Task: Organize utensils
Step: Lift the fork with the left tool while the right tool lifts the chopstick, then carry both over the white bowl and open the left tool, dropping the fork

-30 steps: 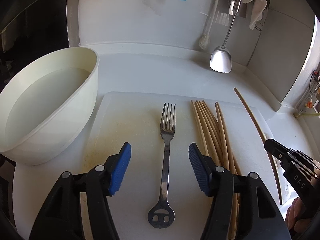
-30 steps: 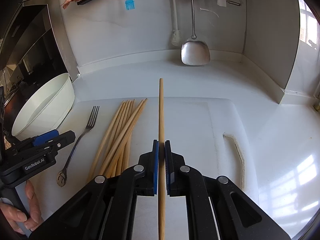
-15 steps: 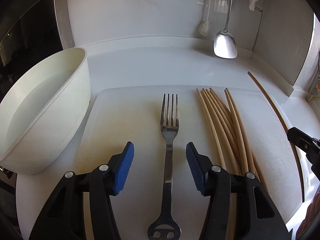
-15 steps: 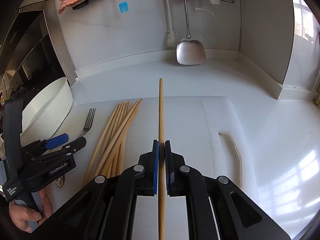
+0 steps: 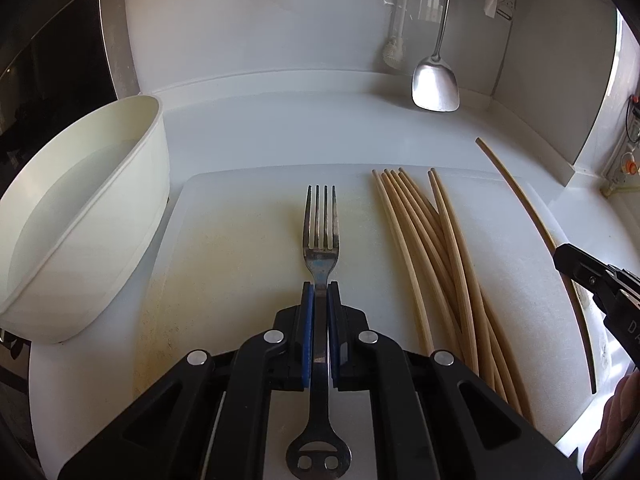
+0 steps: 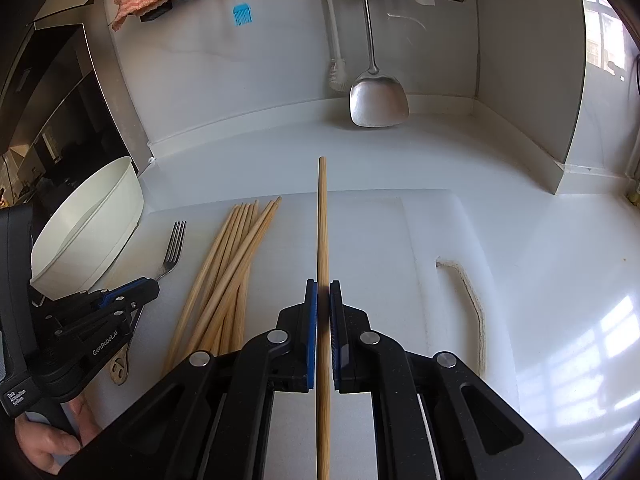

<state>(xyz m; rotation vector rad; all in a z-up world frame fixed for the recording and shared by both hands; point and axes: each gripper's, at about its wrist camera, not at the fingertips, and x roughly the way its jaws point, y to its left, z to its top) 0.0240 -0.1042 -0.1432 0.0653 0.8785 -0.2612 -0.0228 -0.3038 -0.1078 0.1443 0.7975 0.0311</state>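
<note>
Home kitchen: hanging spatula (image 6: 378,98), cutting board (image 6: 420,232).

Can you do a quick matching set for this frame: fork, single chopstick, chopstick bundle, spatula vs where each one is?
Things:
1. fork
2. single chopstick
3. chopstick bundle
4. spatula

Places:
A. hanging at the back wall
B. loose on the cutting board
C. clamped in the left gripper, whose jaws have just been closing on it
D. clamped in the right gripper

Pairs: 1-C, 2-D, 3-B, 4-A
</note>
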